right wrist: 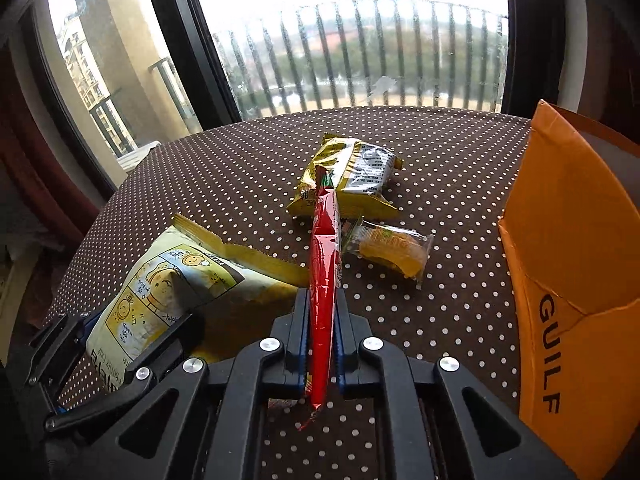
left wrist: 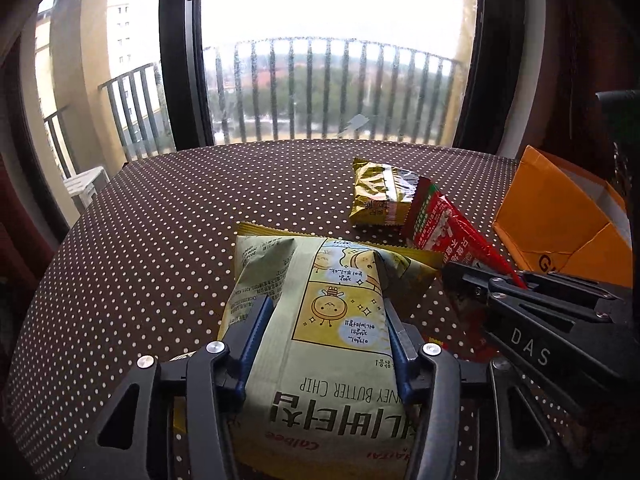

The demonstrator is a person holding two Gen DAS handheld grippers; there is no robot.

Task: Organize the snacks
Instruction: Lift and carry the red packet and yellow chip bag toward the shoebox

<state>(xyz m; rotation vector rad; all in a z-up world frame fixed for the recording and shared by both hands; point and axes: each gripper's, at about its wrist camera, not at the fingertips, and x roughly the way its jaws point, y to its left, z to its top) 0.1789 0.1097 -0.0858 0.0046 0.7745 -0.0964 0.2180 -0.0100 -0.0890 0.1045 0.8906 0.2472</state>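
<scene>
Pale-green foil fills the space between the left gripper's (left wrist: 326, 322) fingers (left wrist: 256, 320): the honey butter chip bag (left wrist: 320, 312) is squeezed between the blue pads, dented at both sides, its far end pointing away from the fingertips over the dotted tablecloth (left wrist: 160, 220). The right gripper (right wrist: 322, 310) is clamped tight on a red snack packet (right wrist: 325, 280), held edge-on so that it stands as a thin strip between the pads, running forward well past the fingertips and back out behind them. Beyond that packet's far tip lies a gold snack bag (right wrist: 348, 176). Just right of the right gripper's fingertips, lying on the cloth, is a clear-wrapped yellow cake (right wrist: 390, 250). Further right stands an orange paper bag (right wrist: 568, 240) printed "GUILF", its mouth open upward. From the left wrist view the gold bag lies ahead and to the right of the fingertips, the red packet overlapping its near corner. A window (left wrist: 332, 40) with balcony railings lies beyond the table's far edge.
</scene>
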